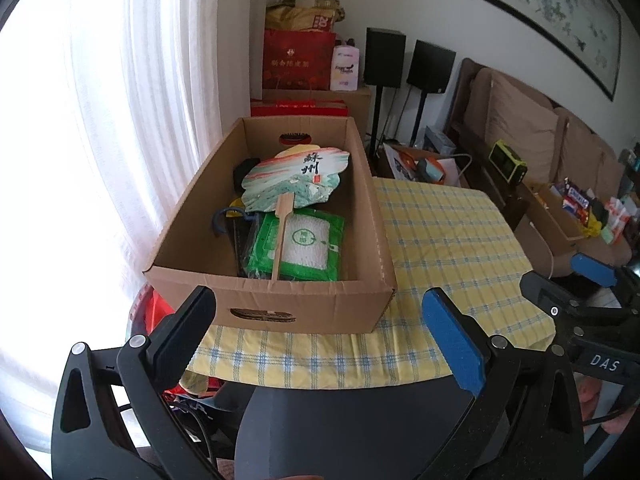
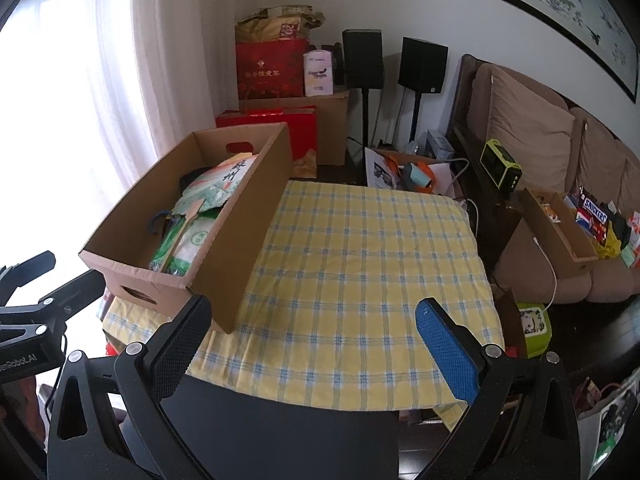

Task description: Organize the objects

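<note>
An open cardboard box (image 1: 362, 216) (image 2: 256, 208) stands on the left part of a table covered with a yellow checked cloth (image 1: 452, 236) (image 2: 360, 264). Inside it lie a paper hand fan (image 1: 296, 178) (image 2: 218, 184) with a wooden handle, a green and white packet (image 1: 304, 244) (image 2: 184, 244) and a dark curved item (image 1: 220, 222). My left gripper (image 1: 320, 332) is open and holds nothing, just in front of the box's near end. My right gripper (image 2: 312, 340) is open too, above the near edge of the cloth, to the right of the box.
A sofa (image 2: 560, 152) at the right carries a second cardboard tray of snacks (image 2: 560, 232). Red gift bags (image 2: 268, 68), boxes and two black speakers on stands (image 2: 422, 64) fill the far corner. A white curtain (image 1: 132, 100) hangs at the left. A green device (image 2: 500, 166) sits beside the sofa.
</note>
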`<state>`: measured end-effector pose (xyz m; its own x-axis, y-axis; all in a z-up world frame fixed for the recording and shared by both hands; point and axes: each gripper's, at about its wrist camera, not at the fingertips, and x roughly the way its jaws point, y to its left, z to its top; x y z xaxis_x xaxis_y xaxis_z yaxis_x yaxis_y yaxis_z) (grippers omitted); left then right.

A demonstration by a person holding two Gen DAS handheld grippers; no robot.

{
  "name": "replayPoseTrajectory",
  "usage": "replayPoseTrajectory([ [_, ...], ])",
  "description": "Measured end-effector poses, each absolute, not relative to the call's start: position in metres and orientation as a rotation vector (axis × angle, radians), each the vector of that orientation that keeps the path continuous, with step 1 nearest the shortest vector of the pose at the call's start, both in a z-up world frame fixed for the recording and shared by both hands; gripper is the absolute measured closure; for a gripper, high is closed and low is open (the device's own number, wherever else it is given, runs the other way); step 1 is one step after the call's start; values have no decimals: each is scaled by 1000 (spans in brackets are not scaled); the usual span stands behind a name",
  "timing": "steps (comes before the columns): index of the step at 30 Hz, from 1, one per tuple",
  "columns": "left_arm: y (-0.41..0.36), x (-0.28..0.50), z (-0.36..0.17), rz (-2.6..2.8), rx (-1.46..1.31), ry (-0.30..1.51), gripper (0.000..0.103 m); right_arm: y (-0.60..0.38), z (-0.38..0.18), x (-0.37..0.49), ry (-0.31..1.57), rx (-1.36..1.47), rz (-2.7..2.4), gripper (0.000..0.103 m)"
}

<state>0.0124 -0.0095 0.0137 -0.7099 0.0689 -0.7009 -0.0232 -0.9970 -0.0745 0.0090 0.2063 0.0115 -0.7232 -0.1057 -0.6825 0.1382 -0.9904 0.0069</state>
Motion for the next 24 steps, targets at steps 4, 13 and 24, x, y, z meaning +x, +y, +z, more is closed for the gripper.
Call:
replayPoseTrajectory([
  [4,-8,11,11,2848,-1189,-97,0,207,12,9,76,1107,-2805,0],
  [13,-5,11,11,2849,-1183,-97,0,207,15,10,76,1096,-2819,0],
  [24,-6,12,11,2858,-1178,-96,0,207,16,10,73,1096,-2816,0],
])
